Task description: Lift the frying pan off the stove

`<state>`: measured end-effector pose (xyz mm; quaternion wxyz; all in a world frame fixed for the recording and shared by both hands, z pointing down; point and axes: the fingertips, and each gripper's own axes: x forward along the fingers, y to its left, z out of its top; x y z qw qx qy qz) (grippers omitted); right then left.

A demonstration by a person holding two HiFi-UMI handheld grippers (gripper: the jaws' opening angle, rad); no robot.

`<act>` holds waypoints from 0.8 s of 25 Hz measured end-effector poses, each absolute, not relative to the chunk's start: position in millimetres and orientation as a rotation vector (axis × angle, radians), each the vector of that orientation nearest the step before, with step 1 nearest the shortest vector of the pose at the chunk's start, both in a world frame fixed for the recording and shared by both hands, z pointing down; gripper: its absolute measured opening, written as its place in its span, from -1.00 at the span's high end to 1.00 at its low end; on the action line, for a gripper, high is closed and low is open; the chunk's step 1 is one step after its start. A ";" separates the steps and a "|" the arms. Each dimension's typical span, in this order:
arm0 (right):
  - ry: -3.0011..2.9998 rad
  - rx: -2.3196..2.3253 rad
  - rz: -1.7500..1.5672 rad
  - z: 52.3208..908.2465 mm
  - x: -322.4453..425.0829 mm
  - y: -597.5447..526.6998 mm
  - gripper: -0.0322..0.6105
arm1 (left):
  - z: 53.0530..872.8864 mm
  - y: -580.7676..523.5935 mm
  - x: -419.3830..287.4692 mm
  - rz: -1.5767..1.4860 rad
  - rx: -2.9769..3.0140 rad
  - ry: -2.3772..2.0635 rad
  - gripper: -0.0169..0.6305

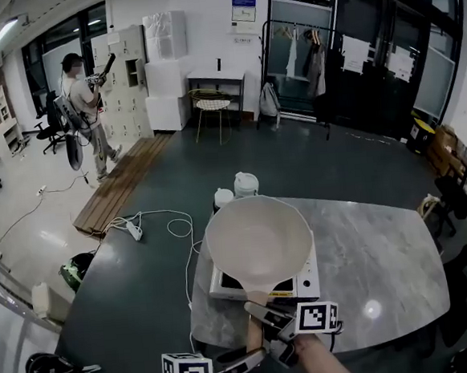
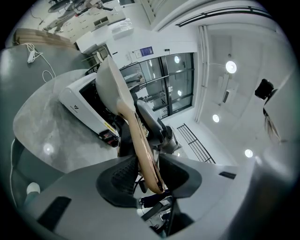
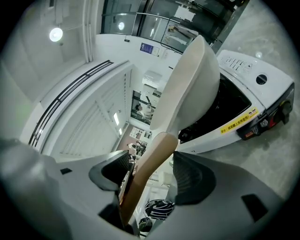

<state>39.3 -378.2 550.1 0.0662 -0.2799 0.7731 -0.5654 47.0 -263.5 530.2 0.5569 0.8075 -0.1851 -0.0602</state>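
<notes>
Now, steady everything before lifting. Find pan (image 1: 258,240) over stove (image 1: 307,284), bowl covering most of the glass top; resting on it or already clear, impossible to tell. Follow handle (image 1: 254,321) out past the stove's near edge, toward the body.

Count on left gripper (image 2: 146,174) as the only real hold: clamped on the handle's end, pads pressing both broad faces, jaws roughly half apart around the wood. Treat right gripper (image 3: 149,169) as not gripping: jaws spread wide, handle passing between them with neither pad bearing on it, a little nearer the stove than the left.

Close the right firmly on the wood before taking any weight. Judging by the long handle and deep bowl, expect the pan to droop and roll about a single grip at the tip. Square both sets of pads flat to the handle's faces, not its edges.

Then raise straight up from the stove, both hands together, rim kept level. Avoid dragging the base across the glass. Avoid pushing forward toward the jars (image 1: 246,184) just beyond the stove's far side. Hold well above the stove before moving sideways.
</notes>
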 end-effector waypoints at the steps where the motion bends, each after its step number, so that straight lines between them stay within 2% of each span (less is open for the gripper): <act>1: 2.334 -0.844 -1.712 552.0 38.3 -380.1 -0.03 | 529.8 -262.7 47.2 -0.138 1.910 -0.435 0.48; 10: 2.302 -0.677 -1.826 556.4 20.4 -389.9 -0.04 | 532.7 -260.9 44.0 -0.080 1.942 -0.438 0.45; 20: 2.290 -0.694 -1.798 556.9 25.5 -391.8 -0.01 | 531.8 -261.0 48.6 -0.064 1.959 -0.442 0.45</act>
